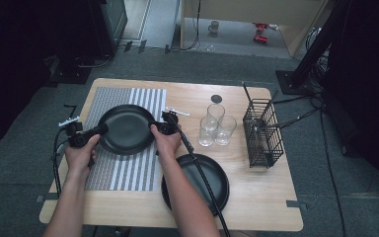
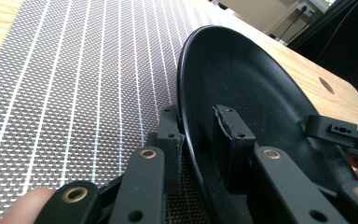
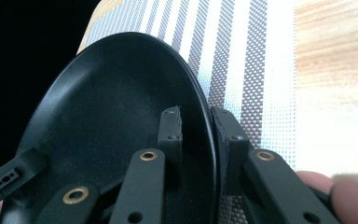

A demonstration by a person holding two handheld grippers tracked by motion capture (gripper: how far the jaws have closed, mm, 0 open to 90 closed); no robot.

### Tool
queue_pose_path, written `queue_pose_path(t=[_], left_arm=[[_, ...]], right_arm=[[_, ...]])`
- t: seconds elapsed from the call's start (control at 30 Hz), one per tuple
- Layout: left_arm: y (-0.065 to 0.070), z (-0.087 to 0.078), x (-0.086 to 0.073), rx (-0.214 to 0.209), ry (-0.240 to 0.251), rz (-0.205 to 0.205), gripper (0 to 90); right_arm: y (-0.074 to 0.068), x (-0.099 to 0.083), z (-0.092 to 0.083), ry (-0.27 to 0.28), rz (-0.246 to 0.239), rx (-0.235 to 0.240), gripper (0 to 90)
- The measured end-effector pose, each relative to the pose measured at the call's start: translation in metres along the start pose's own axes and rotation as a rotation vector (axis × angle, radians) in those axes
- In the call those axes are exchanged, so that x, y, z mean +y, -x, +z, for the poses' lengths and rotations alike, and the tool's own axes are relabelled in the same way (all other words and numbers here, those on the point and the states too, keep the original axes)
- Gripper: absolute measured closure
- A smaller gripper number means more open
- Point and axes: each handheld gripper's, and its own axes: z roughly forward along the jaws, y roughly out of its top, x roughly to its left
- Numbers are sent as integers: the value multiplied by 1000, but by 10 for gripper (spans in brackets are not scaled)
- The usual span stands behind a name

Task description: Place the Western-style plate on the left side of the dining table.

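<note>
1. In the left gripper view, the round matte black plate [image 2: 242,88] runs off the bottom edge behind the left gripper [image 2: 200,140]; whether its pads press the rim cannot be told.
2. In the right gripper view, the right gripper [image 3: 193,135] straddles the plate rim, contact unclear; the near rim is cut off.
3. In the high view, the second black plate [image 1: 217,180], nearer than the right gripper, is partly hidden by the forearm.

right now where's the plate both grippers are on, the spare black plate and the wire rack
black plate [image 1: 126,129], high view, bare centre of its dish, over the striped placemat
second black plate [image 1: 212,173], high view, right part of its dish, beside the forearm
wire rack [image 1: 262,132], high view, its mesh side wall
</note>
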Motion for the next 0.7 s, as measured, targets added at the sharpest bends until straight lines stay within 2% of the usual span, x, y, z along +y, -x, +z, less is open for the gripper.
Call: queue_pose_path(t=[0.37, 0.5, 0.6, 0.7], left_arm=[[-2, 2, -1, 32, 7, -3, 714], [-2, 3, -1, 37, 10, 8, 643], [-3, 3, -1, 34, 4, -4, 627], [-2, 4, -1, 37, -2, 4, 607]], right_arm=[[-7, 1, 7, 8, -39, -31, 756], [-9, 1, 9, 15, -47, -30, 761], [-9, 1, 11, 19, -58, -32, 761], [-10, 1, 11, 21, -59, -34, 757]])
